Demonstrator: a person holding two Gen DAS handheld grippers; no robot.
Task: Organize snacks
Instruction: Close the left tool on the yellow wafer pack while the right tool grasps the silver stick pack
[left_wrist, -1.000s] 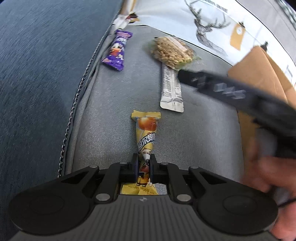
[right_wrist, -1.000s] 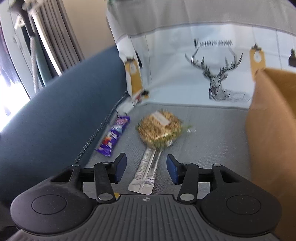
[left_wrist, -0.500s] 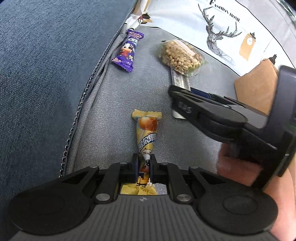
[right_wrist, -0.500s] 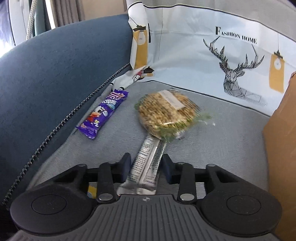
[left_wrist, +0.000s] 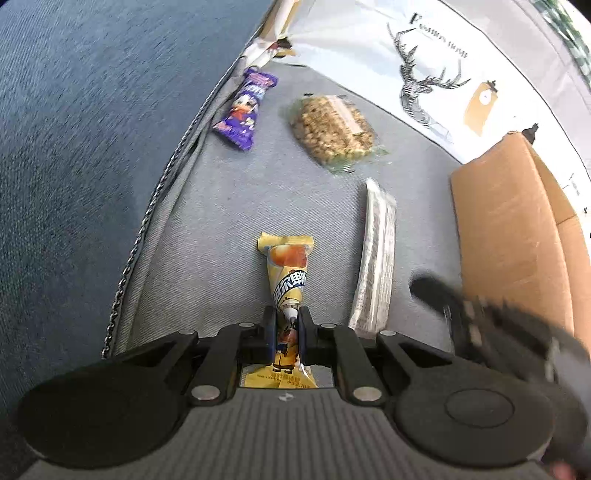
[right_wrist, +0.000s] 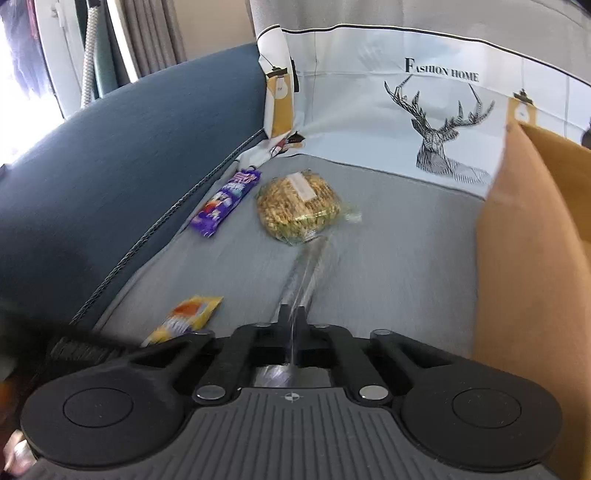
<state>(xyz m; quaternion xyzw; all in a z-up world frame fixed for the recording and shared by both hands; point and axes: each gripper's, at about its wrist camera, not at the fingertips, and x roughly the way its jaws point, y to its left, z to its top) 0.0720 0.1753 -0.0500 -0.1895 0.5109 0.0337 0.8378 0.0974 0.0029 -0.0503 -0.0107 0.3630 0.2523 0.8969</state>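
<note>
Our left tool (left_wrist: 287, 330) is clenched on the yellow snack packet (left_wrist: 288, 273), whose far end lies on the grey sofa seat (left_wrist: 221, 229). Our right tool (right_wrist: 292, 325) has just been closing and now pinches the near end of the silver stick packet (right_wrist: 304, 273), blurred in its own view. Beyond it we see the round bag of nuts (right_wrist: 297, 208), then the purple packet (right_wrist: 224, 202) beside the blue armrest (right_wrist: 129, 166). At the right stands the cardboard box (right_wrist: 524, 258)
</note>
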